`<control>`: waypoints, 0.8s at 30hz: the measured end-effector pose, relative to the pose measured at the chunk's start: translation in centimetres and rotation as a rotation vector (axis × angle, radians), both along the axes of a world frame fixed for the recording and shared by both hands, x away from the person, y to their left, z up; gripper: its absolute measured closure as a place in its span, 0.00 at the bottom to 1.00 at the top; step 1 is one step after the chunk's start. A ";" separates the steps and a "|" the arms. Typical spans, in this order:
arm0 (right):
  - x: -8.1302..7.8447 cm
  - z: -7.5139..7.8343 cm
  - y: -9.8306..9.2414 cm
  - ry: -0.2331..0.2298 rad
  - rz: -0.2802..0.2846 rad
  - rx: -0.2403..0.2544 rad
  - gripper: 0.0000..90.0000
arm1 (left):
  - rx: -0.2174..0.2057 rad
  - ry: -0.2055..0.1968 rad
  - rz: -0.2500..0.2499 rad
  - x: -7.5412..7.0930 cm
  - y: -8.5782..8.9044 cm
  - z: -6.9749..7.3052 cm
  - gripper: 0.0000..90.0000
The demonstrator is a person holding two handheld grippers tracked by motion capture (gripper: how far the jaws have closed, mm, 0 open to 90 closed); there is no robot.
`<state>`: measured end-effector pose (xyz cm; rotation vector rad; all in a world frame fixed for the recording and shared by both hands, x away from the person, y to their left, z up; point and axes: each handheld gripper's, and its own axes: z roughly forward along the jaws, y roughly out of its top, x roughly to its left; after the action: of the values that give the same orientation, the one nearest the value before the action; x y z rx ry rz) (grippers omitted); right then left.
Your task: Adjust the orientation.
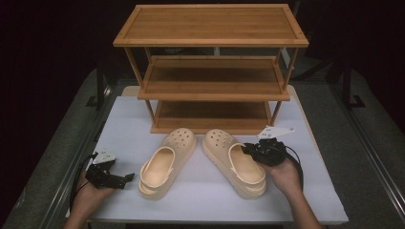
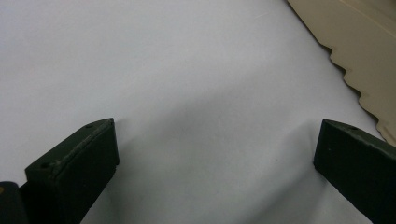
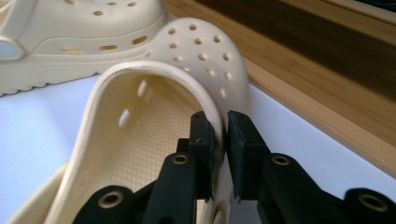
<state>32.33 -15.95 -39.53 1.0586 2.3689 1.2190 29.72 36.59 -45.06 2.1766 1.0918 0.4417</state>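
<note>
Right of centre on the desk (image 1: 119, 119), right gripper (image 3: 219, 135) pinches right clog (image 1: 234, 162) side wall; keep squeeze firm, lift level toward rack (image 1: 210, 86); left gripper (image 2: 215, 154) wide open, empty

The left gripper (image 1: 128, 177) lies low at the near left in the left hand (image 1: 90, 191), jaws wide apart. The right gripper (image 3: 219, 140), in the right hand (image 1: 285, 174), has its jaws pinched nearly together on a thin wall
</note>
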 end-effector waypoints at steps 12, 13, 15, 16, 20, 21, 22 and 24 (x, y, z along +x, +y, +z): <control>-0.6 0.5 -3.3 -0.032 -0.078 -0.017 0.92 | -0.001 0.001 0.002 0.0 0.0 0.0 0.00; -0.6 0.5 -3.6 -0.033 -0.087 -0.021 0.92 | -0.001 0.001 0.002 0.0 0.0 0.0 0.00; -0.8 0.4 -4.2 -0.037 -0.109 -0.029 0.91 | -0.001 0.001 0.002 0.0 0.0 0.0 0.00; -0.9 0.3 -4.4 -0.038 -0.116 -0.038 0.91 | 0.000 0.000 0.001 0.0 0.0 0.0 0.00; -1.2 0.0 -4.9 -0.028 -0.123 -0.046 0.90 | 0.000 0.000 0.001 0.0 0.0 0.0 0.00; -1.3 -0.1 -4.9 -0.028 -0.119 -0.044 0.89 | 0.000 -0.001 0.001 0.0 0.0 0.0 0.00; -1.4 -0.2 -4.9 -0.024 -0.115 -0.039 0.88 | 0.000 -0.001 0.001 0.0 0.0 0.0 0.00; -1.4 -0.2 -4.7 -0.018 -0.102 -0.030 0.84 | 0.000 -0.001 0.001 0.0 0.0 0.0 0.00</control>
<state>30.98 -20.69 -39.76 1.1398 2.2825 1.1487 29.70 36.58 -45.07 2.1760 1.0923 0.4434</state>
